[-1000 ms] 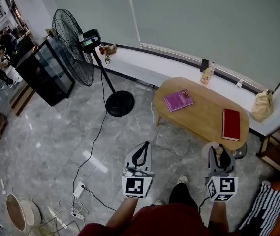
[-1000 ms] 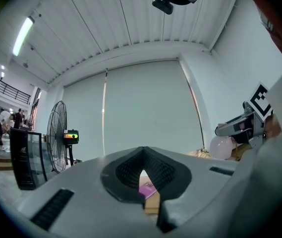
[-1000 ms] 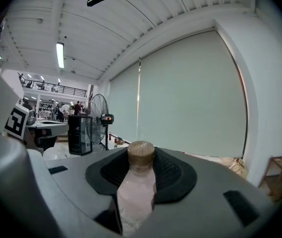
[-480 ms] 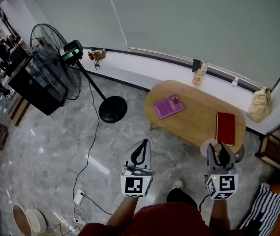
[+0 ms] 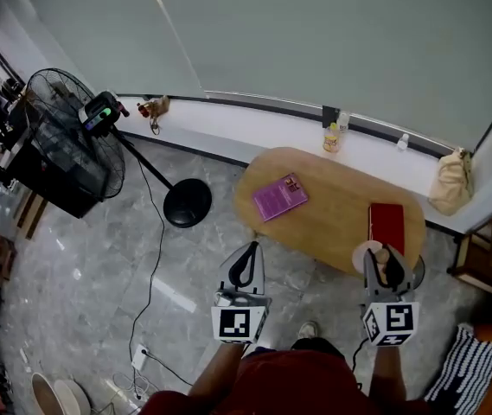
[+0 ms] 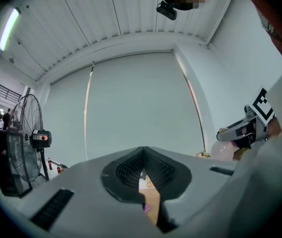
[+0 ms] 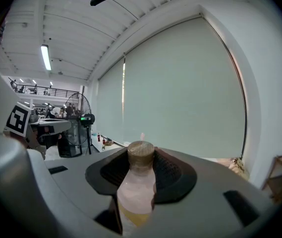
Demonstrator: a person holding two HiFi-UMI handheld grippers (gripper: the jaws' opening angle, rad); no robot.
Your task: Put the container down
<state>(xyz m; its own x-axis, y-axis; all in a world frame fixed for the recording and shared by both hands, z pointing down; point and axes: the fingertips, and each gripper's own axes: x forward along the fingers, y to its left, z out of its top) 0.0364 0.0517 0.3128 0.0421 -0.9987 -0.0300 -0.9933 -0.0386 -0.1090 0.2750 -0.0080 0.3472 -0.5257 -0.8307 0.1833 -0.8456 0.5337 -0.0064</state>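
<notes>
Container [image 7: 136, 183] is not down yet: it sits upright in my right gripper [image 5: 383, 262], whose pads are clamped on its pale body below the brown cap, with a little yellowish liquid showing low inside. My left gripper [image 5: 246, 267] hangs at 9 o'clock from the right one, well apart from it, its tips together and nothing between them, so it has no part in this. From my head view the container shows at the near rim of the bench [image 5: 336, 207], at about 5 o'clock on the oval top; I cannot tell how high above the wood it is. I judge this to be the carry toward the bench, with the setting-down itself not begun. A red book [image 5: 386, 226] lies just beyond the container at 12 o'clock, and a purple book [image 5: 280, 196] lies further off at 10 o'clock, with bare wood between them at roughly 11 o'clock. The next move, as I see it, calls for bringing the container further over that bare patch, clear of the red book and of the rim, keeping it upright so the liquid stays level, lowering until its base rests flat, and only then parting the pads and backing away without tipping it.
</notes>
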